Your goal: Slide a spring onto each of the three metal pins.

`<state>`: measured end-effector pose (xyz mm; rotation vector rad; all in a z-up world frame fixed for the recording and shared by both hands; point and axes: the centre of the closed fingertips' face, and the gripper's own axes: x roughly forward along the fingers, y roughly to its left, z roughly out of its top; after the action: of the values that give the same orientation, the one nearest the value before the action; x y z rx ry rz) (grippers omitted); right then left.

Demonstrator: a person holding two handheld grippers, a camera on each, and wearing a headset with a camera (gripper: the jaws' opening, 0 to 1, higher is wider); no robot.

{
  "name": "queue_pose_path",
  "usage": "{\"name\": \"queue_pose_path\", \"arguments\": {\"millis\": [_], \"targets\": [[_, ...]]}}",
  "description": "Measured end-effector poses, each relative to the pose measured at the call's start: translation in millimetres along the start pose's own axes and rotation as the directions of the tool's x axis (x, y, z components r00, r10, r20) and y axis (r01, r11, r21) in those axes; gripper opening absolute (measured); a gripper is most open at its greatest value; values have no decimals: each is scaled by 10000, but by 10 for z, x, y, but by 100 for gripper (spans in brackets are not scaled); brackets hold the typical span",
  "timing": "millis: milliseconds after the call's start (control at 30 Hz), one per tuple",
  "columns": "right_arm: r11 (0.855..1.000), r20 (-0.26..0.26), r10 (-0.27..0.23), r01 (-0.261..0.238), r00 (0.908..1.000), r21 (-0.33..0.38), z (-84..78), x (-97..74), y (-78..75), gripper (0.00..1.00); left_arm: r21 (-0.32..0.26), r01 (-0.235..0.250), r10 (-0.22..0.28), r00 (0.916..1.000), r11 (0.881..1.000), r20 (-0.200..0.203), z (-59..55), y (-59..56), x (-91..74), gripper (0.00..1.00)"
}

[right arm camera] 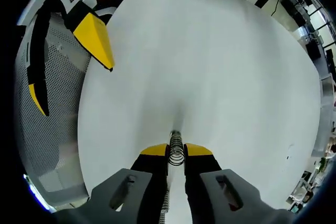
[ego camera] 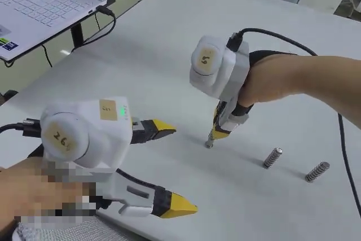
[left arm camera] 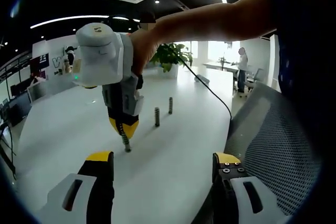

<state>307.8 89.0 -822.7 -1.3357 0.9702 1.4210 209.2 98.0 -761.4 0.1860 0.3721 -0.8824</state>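
Spring (right arm camera: pixel 176 157) location, please?

Clamped between the yellow-tipped jaws of the right gripper (right arm camera: pixel 177 149), lengthwise along them, with its far end poking out past the tips.

And where is that gripper over the counter (ego camera: pixel 169 55)?

It points steeply down. In the head view the right gripper (ego camera: pixel 217 134) has its tips just above a small grey metal piece (ego camera: pixel 209 144) standing on the white surface. The left gripper view shows the right gripper (left arm camera: pixel 124 124) the same way, with the spring (left arm camera: pixel 125 140) hanging from its tips down to the counter. I cannot tell whether a pin is already inside the coils.

What about the other pins?

Two stand upright to the right of it, near each other. The nearer pin (ego camera: pixel 272 158) and the farther pin (ego camera: pixel 317 171) each have a coil wrapped around them.

And the left gripper (ego camera: pixel 172 167)?

Released, with its jaws spread wide and nothing between them. It hovers low at the near edge of the counter, well apart from the pins and aimed towards them.

Anything else around?

A white laptop (ego camera: pixel 45 4) with a black cable sits at the far left. A grey mesh chair (left arm camera: pixel 278 145) is beside the counter.
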Motion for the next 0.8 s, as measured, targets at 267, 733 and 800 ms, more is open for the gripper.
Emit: {"name": "queue_pose_path", "arguments": {"millis": [267,733,800], "targets": [[10000,-109,56,-56,9999,18,-29,148,13,9,-10,15,-15,10000,10000,-28,-2,-5,2,73],[9998,-18,166,-166,9999,92,-65,250,24,11,-3,93,-93,9999,10000,-127,-10,-35,6,72],[9998,22,171,-172,9999,107,-66,260,32,14,1,98,-98,9999,10000,-133,-11,-37,8,72]]}}
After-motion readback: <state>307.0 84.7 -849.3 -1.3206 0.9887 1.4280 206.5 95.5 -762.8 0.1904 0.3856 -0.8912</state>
